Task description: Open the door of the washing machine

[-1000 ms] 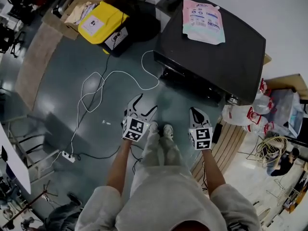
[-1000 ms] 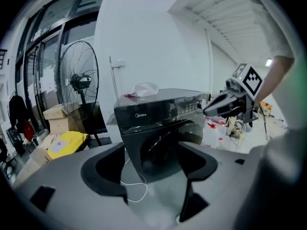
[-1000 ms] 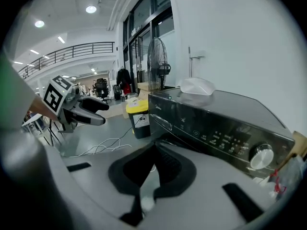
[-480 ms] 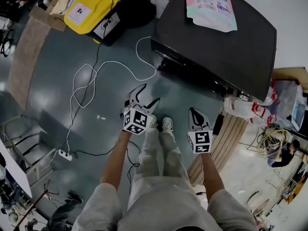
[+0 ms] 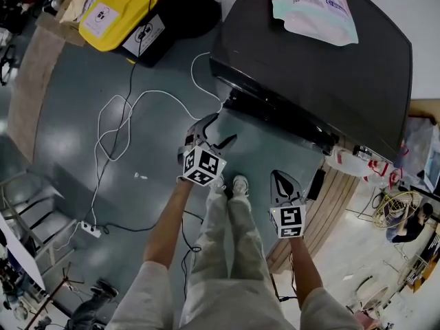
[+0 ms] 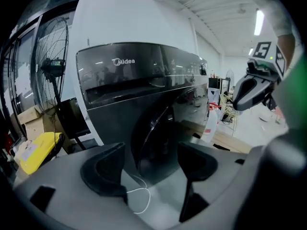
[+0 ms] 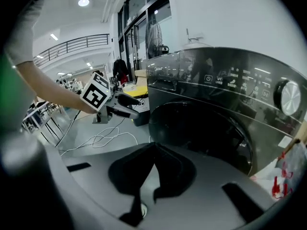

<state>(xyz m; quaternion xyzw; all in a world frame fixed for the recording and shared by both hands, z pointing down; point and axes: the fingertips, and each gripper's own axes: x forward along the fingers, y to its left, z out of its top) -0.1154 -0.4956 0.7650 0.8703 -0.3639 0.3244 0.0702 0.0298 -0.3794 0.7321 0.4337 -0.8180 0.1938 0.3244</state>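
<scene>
One yellow bag [image 5: 117, 9] is lying at the far left corner of the floor [image 5: 75, 102]. One white cable [image 5: 117, 126] is looping across the floor from there toward the machine's foot.

The left gripper [image 5: 221, 129] is hovering above the floor just in front of the one washing machine [image 5: 323, 67]. Its jaws are standing wide apart with nothing between them. In the left gripper view the round door [image 6: 156, 138] is showing in the gap between them, and the gripper is not touching it.

Two shoes [image 5: 234, 184] are standing between the two grippers. The right gripper [image 5: 277, 177] is hanging lower and further from the machine. Its jaws are pressed together and holding nothing. In the right gripper view the door [image 7: 201, 128] is sitting dark in the machine's front panel, beyond the gripper [image 7: 154, 169].

One pink and white pouch [image 5: 315, 5] is lying on the machine's top, near its far edge.
</scene>
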